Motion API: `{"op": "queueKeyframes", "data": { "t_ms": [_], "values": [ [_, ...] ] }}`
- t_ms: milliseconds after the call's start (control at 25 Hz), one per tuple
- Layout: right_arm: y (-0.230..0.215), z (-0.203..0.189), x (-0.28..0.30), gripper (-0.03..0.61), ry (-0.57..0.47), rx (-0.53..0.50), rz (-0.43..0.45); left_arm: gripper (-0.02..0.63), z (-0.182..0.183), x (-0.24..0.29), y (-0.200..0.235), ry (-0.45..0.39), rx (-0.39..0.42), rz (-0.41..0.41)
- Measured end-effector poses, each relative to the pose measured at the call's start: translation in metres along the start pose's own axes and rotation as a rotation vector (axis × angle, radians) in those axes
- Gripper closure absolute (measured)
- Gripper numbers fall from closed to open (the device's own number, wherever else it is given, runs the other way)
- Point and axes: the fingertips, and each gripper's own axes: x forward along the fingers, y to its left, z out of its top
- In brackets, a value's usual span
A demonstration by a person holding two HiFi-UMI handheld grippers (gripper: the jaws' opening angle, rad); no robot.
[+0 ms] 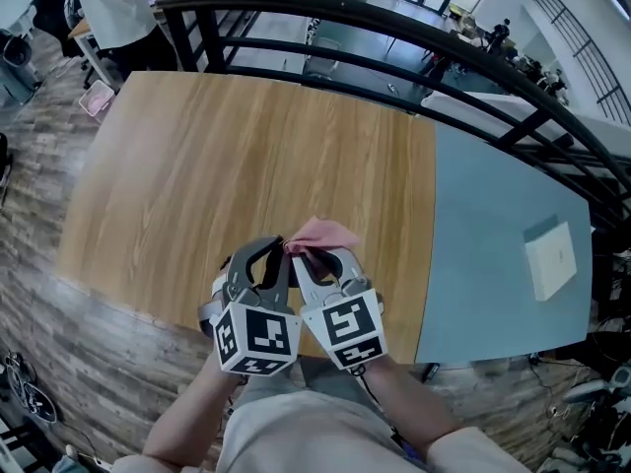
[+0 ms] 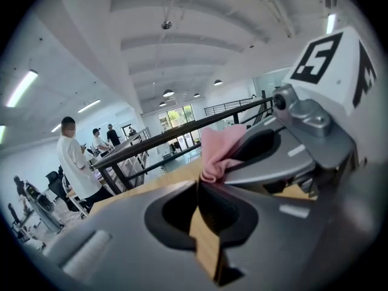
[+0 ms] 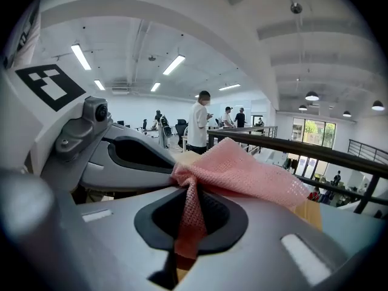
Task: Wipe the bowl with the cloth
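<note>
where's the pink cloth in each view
head view: pink cloth low centre, in the right gripper
left gripper view: pink cloth right of centre, in the right gripper's jaws
right gripper view: pink cloth centre, pinched in own jaws
shared landmark: black railing

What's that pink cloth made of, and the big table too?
The pink cloth looks like soft, matte mesh fabric: tiny holes in a grid show across it, and it bunches up. The table looks like smooth wood or wood-print laminate: long brown grain lines run along it. Which one, I can't tell.
</note>
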Motion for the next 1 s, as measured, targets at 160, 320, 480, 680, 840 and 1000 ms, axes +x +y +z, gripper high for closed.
{"op": "queueKeyframes", "data": {
  "t_ms": [160, 320, 480, 680, 840, 1000],
  "values": [
    [-0.001, 0.017, -0.017, 0.563, 0.001, -0.048, -0.02, 0.597, 0.019, -0.021, -0.003, -0.022, 0.001, 0.004],
    [-0.004, 0.026, -0.029, 0.563, 0.01, -0.07, -0.048, 0.594, 0.034, -0.036, -0.003, -0.053, -0.005, 0.009],
    [-0.012, 0.026, -0.044, 0.563, 0.016, -0.09, -0.09, 0.589, 0.053, -0.049, -0.006, -0.099, -0.014, 0.008],
    [-0.016, 0.02, -0.062, 0.563, 0.03, -0.095, -0.105, 0.584, 0.062, -0.063, -0.011, -0.134, -0.064, -0.005],
    [-0.013, 0.011, -0.075, 0.563, 0.05, -0.108, -0.097, 0.583, 0.063, -0.072, -0.012, -0.162, -0.141, 0.001],
    [-0.002, 0.0, -0.082, 0.565, 0.089, -0.128, -0.063, 0.583, 0.057, -0.078, -0.008, -0.174, -0.254, 0.013]
  ]
}}
